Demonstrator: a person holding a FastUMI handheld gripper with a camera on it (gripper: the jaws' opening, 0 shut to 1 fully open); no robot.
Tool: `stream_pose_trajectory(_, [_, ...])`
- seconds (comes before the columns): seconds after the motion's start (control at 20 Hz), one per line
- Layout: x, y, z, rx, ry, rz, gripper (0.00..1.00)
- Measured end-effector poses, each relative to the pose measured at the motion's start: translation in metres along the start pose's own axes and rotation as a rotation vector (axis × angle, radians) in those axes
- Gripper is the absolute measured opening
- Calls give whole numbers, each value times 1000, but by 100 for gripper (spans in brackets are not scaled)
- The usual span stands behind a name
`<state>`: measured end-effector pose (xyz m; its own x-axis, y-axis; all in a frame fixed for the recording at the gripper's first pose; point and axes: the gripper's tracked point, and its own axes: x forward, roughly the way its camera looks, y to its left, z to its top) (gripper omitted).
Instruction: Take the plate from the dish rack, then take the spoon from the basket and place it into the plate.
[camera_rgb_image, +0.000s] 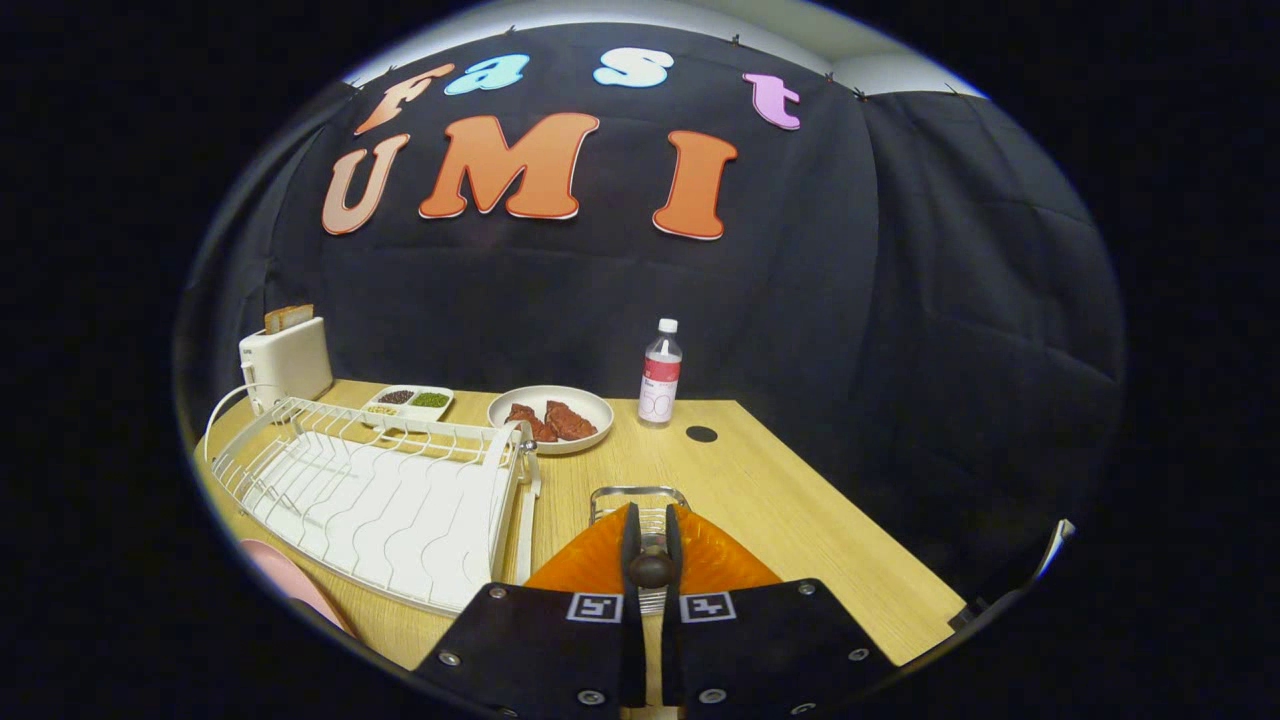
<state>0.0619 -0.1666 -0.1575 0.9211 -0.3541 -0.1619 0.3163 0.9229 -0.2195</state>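
1. My claw (651, 560) is pinched nearly closed on a dark, rounded spoon handle (651, 570).
2. Just beneath sits the orange plate (720, 560), already out of the dish rack (380, 500) on the left; the wire basket (640, 495) lies just beyond.
3. I judge the placing step: lower, then release.

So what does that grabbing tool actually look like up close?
The gripper has two flat, wide plates side by side, dotted with round silver screws. Each plate carries a small square black-and-white coded sticker near its inner corner. Two narrow upright fingers rise from the plates, close together.
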Motion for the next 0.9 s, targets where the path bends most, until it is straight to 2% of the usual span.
stream_pose_trajectory(0.25, [-44, 4, 38, -10, -59, 13, 7])
stream_pose_trajectory(0.5, [-101, 36, 60, -13, -96, 64, 6])
stream_pose_trajectory(0.9, [-171, 126, 61, -15, -125, 230, 6])
